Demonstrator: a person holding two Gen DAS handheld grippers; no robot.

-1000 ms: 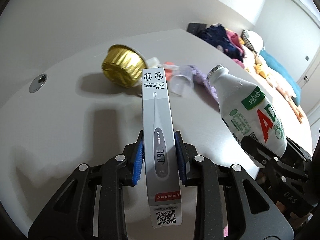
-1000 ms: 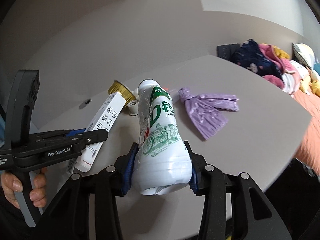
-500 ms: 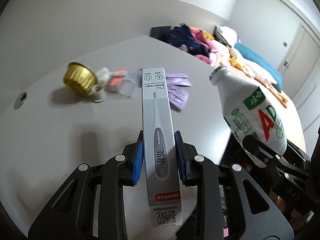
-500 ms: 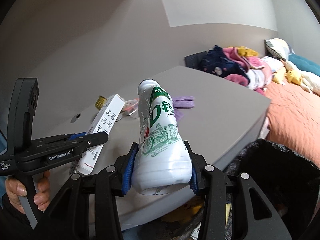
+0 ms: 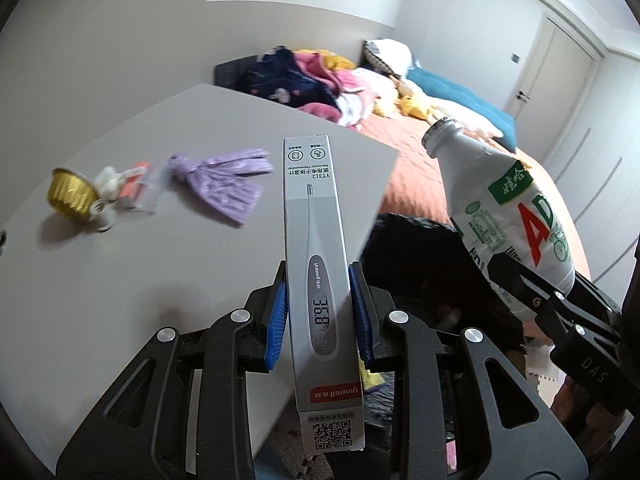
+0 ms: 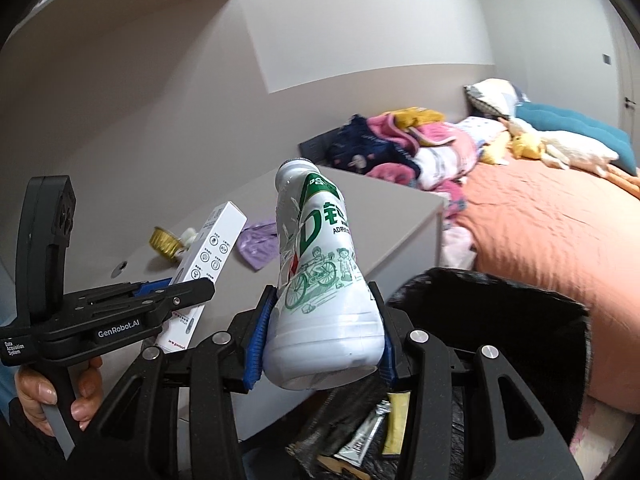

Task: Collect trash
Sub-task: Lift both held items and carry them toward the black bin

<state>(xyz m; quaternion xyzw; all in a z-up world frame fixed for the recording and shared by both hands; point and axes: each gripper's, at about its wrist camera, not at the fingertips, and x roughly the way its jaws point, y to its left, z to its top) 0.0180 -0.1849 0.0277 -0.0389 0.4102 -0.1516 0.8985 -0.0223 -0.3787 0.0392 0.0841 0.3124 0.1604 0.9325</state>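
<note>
My left gripper [image 5: 319,314] is shut on a long white thermometer box [image 5: 316,248], held above the grey table's right edge; the box also shows in the right wrist view [image 6: 208,252]. My right gripper [image 6: 320,336] is shut on the base of a white AD milk bottle [image 6: 320,280], neck pointing away; the bottle also shows in the left wrist view [image 5: 504,216]. Below the right gripper is a black trash bag [image 6: 500,320] with wrappers [image 6: 364,436] inside. On the table lie a purple bag [image 5: 228,184], a gold foil cup [image 5: 70,196] and small scraps [image 5: 128,188].
The grey table [image 5: 120,280] ends at a straight right edge. A bed with an orange cover [image 6: 540,232] and a heap of clothes [image 6: 400,148] lies beyond. The left gripper's body and the holding hand [image 6: 80,384] are at the left of the right wrist view.
Both grippers have moved right, off the table towards the black trash bag, each still holding its item. The table's trash has slid to the left of view.
</note>
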